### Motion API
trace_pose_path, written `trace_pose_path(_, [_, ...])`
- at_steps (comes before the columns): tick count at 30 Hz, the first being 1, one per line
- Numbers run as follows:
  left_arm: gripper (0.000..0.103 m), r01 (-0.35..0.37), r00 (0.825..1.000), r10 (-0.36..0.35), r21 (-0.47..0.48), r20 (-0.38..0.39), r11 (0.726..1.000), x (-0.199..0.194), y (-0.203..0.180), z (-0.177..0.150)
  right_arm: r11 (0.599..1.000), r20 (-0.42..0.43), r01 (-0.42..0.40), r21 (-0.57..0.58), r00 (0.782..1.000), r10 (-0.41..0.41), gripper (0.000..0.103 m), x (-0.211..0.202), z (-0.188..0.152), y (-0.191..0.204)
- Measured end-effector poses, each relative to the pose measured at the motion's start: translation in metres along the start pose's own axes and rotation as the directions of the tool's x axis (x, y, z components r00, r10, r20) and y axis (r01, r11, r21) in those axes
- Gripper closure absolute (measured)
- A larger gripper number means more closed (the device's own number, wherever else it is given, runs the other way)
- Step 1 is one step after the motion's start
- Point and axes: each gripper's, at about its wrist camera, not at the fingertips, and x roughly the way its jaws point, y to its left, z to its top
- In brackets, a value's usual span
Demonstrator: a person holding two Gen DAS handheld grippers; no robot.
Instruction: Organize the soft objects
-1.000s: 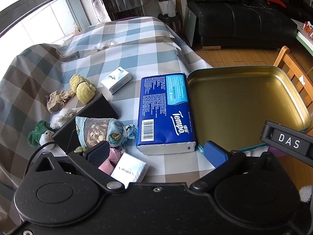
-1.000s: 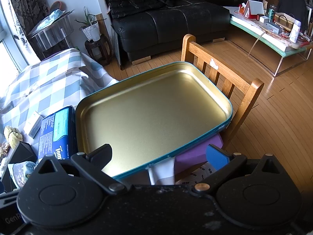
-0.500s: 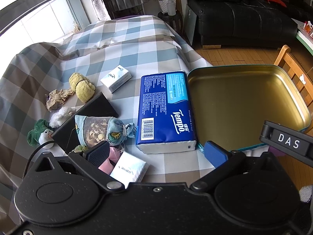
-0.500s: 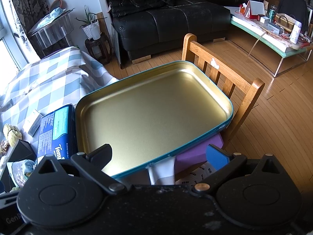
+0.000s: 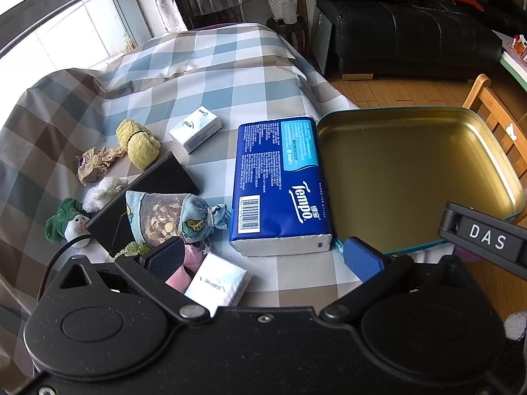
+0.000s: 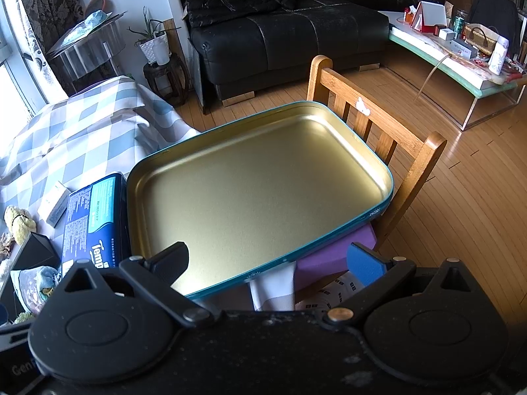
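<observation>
A blue Tempo tissue pack (image 5: pixel 280 184) lies on the checked tablecloth beside an empty gold tin tray (image 5: pixel 494 151) with a teal rim. Left of the pack lie a cloth sachet (image 5: pixel 171 215), a yellow plush (image 5: pixel 138 143), a small white tissue packet (image 5: pixel 196 128), a beige lace piece (image 5: pixel 95 163), a white fluffy ball (image 5: pixel 100 191) and a green-and-white plush (image 5: pixel 67 223). My left gripper (image 5: pixel 263 258) is open just above a white tissue packet (image 5: pixel 219 284) and a pink item (image 5: pixel 184 268). My right gripper (image 6: pixel 266 261) is open over the tray's near rim (image 6: pixel 296 256).
A black box (image 5: pixel 148 197) lies under the sachet. A wooden chair (image 6: pixel 378 131) stands behind the tray, which rests on a purple block (image 6: pixel 329 253). A black sofa (image 6: pixel 280 33) and a cluttered low table (image 6: pixel 461 62) stand further back on the wood floor.
The left view has shifted slightly, so the table objects sit a little higher and closer. The right view has barely moved. Both grippers stay open.
</observation>
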Motion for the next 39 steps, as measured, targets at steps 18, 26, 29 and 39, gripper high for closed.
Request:
trace_pose_path(18, [0.004, 0.0, 1.0, 0.0, 0.001, -0.006, 1.0, 0.002, 0.0, -0.001, 1.0, -0.005, 0.005, -0.01, 1.0, -0.005, 0.0, 0.002, -0.001, 0.003])
trace_pose_path(26, [0.004, 0.003, 1.0, -0.003, -0.008, 0.004, 1.0, -0.003, 0.01, 0.002, 1.0, 0.012, 0.004, -0.015, 1.0, -0.004, 0.0, 0.001, -0.002, 0.005])
trace_pose_path(29, [0.004, 0.005, 1.0, -0.005, -0.02, 0.025, 1.0, -0.01, 0.02, 0.004, 1.0, 0.024, 0.009, -0.021, 1.0, -0.009, 0.0, 0.0, -0.003, 0.007])
trace_pose_path(39, [0.004, -0.015, 0.991, 0.028, -0.095, 0.13, 0.995, -0.041, 0.091, 0.005, 0.999, 0.1, -0.036, -0.013, 0.994, 0.037, 0.0, -0.013, -0.007, 0.012])
